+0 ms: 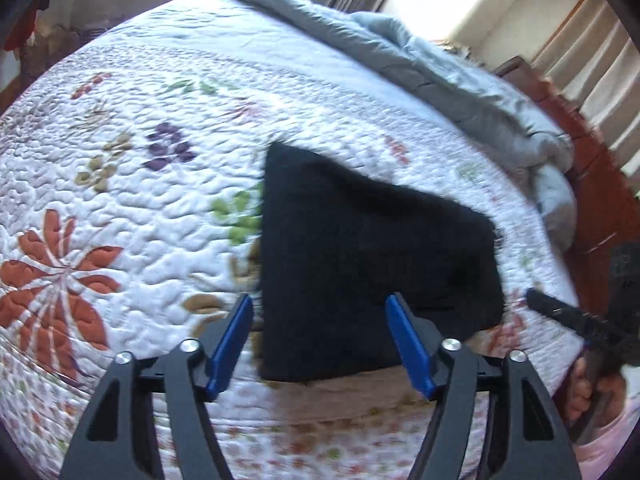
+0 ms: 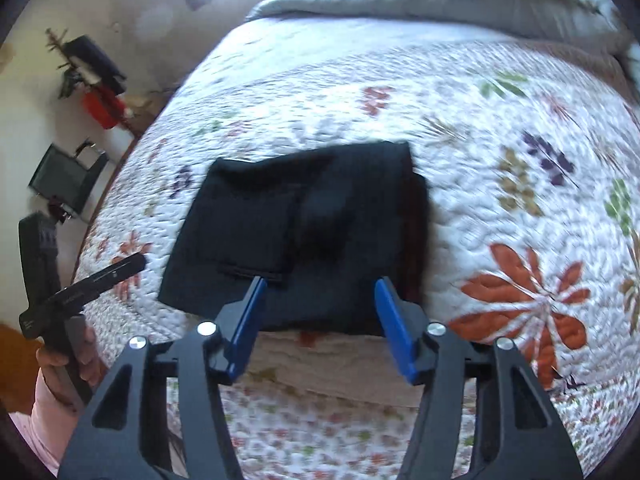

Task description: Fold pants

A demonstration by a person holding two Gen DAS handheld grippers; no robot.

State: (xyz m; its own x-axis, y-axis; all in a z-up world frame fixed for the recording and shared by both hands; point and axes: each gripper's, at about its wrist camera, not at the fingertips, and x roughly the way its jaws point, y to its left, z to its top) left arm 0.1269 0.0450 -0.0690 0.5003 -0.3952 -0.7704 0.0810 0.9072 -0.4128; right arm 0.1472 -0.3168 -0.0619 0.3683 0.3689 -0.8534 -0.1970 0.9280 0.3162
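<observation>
Hovering with jaws apart and empty, left gripper and right gripper face folded pants at twelve o'clock, so folding looks finished, needing only a final smoothing.

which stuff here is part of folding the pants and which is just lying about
Part of the job:
- black pants, folded on the quilt
- left claw, open
- right claw, open

Just lying about:
- floral quilt
- grey blanket bunched at the far edge
- red item by the wall
</observation>
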